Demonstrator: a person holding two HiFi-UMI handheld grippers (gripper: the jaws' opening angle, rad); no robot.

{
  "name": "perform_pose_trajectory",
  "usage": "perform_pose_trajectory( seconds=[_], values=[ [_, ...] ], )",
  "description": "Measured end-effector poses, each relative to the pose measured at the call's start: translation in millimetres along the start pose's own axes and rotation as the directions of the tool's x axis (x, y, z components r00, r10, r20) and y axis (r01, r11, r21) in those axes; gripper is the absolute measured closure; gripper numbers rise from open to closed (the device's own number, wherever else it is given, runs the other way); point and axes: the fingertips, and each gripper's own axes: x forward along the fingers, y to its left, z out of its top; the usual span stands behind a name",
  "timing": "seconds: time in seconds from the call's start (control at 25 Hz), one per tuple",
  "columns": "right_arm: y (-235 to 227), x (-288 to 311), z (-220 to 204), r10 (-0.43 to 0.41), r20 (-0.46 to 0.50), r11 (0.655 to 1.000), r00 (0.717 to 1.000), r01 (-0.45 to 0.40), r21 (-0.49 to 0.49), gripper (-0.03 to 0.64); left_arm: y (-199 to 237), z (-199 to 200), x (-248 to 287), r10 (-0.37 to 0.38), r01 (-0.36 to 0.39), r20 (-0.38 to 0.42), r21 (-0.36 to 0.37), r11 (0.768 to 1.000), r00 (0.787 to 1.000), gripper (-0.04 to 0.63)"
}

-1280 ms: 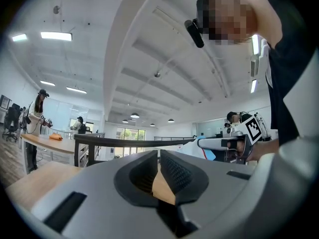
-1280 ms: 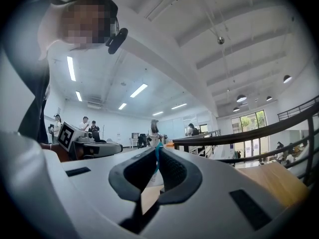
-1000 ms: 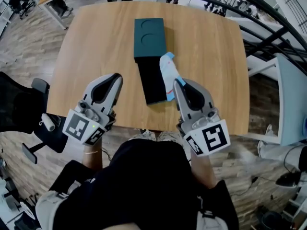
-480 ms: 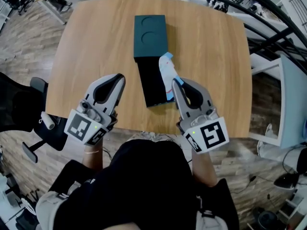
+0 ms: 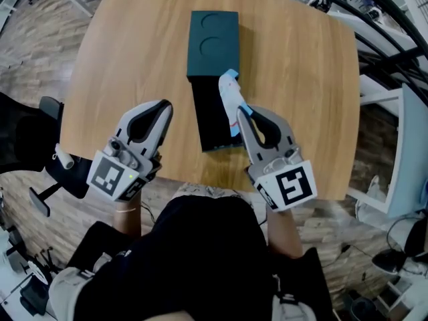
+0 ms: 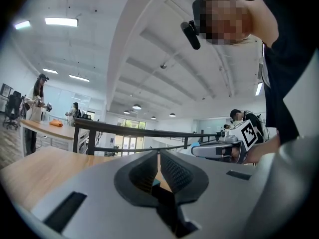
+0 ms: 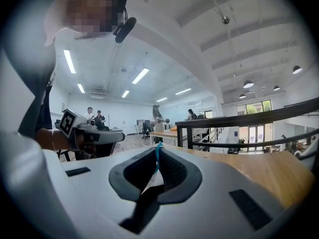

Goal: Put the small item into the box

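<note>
- Holding the packet (image 5: 231,97) pinched in your right gripper (image 5: 242,114), you have it at the right edge of the box (image 5: 212,122). It is partly over the dark opening and not yet inside
- The right jaws are closed on the packet's near end. A thin white-and-blue strip shows between them in the right gripper view
- Your left gripper (image 5: 162,105) grips nothing, its jaws tip to tip. It sits over the tabletop (image 5: 134,59) just left of the box, apart from it
- A teal part (image 5: 212,42) with two round dents lies against the box's far end, so only the near, dark half looks open to you
- Main risk: you let go from here. The packet straddles the right wall, so it would likely catch the rim and tip out onto the tabletop. Shift left until it hangs over the middle of the opening
- You hold only one end and the free end leans away from you. A quick swing could flick it against the teal part or twist it in the jaws
- Nothing steadies the box. A nudge from the right jaws on its wall as you lower could slide or skew it
- The box's near end is close to the tabletop's near edge, so a drag toward you might push it over
</note>
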Motion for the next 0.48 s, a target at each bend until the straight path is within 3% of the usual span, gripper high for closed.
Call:
perform_pose_trajectory(
  seconds=[0.48],
  values=[
    [-2,21,-34,0.053,-0.070,0.999,0.996,-0.052,0.016,0.589,1,-25,3,0.006,-0.007,-0.047,-0.032,0.999,0.999,0.568]
  ],
)
